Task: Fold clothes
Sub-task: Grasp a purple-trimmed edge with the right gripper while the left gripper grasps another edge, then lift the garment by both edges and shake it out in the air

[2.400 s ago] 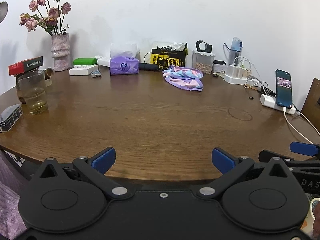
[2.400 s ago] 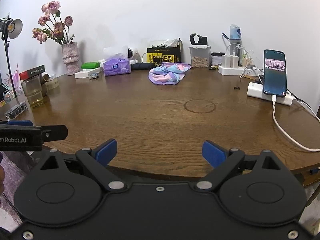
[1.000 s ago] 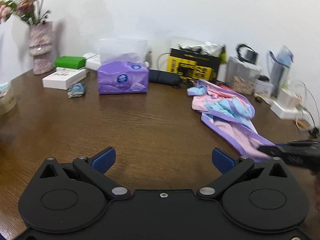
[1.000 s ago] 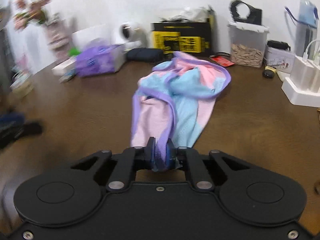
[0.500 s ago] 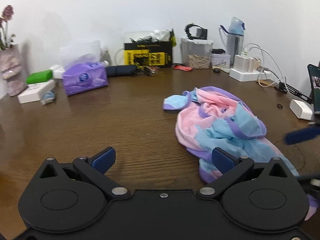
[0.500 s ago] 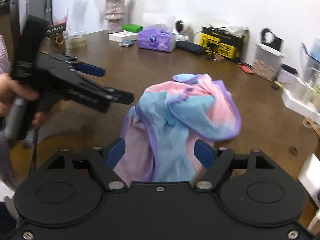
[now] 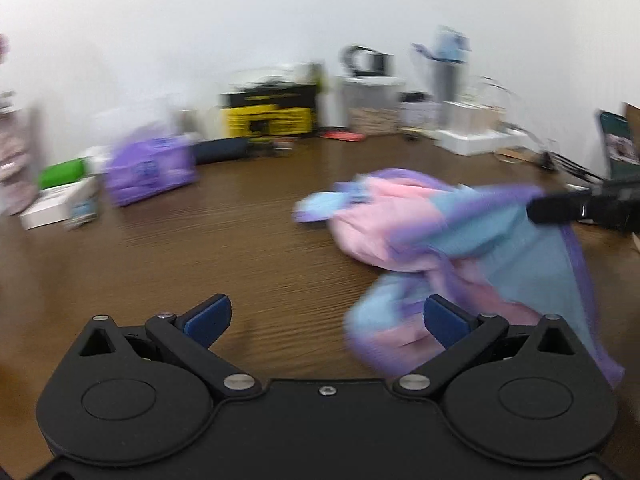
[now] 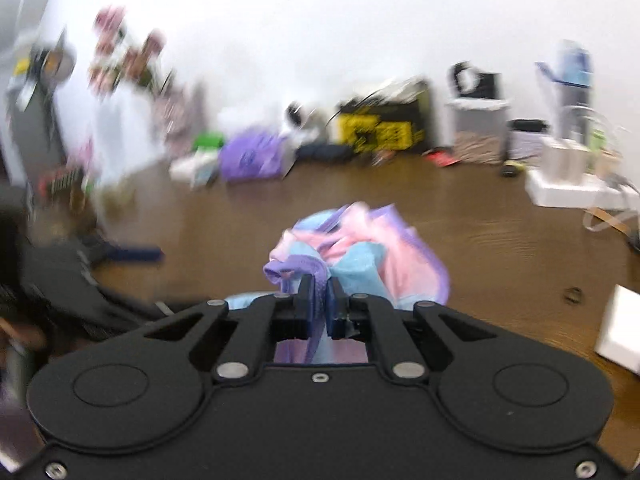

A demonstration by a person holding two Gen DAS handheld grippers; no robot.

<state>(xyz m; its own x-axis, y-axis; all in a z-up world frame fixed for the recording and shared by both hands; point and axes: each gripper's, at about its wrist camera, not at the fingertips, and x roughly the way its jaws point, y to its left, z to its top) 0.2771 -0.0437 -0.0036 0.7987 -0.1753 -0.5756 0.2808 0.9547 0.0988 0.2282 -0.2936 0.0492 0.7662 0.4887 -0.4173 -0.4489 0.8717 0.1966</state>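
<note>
Right wrist view, blurred: right gripper [image 8: 319, 292] clamped tight on a purple hem of the pink, blue and purple garment [image 8: 372, 256], lifting that edge off the brown counter [image 8: 480, 232]. Left wrist view: left gripper [image 7: 326, 318] jaws spread wide, nothing between them, the garment's lower folds by its right finger. Purple tissue pack [image 7: 150, 170] toward the counter's far left edge.

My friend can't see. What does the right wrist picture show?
The right hand-held gripper is shut on a purple edge of a pink, blue and purple garment over a brown wooden table. Blurry clutter lines the white wall.
</note>
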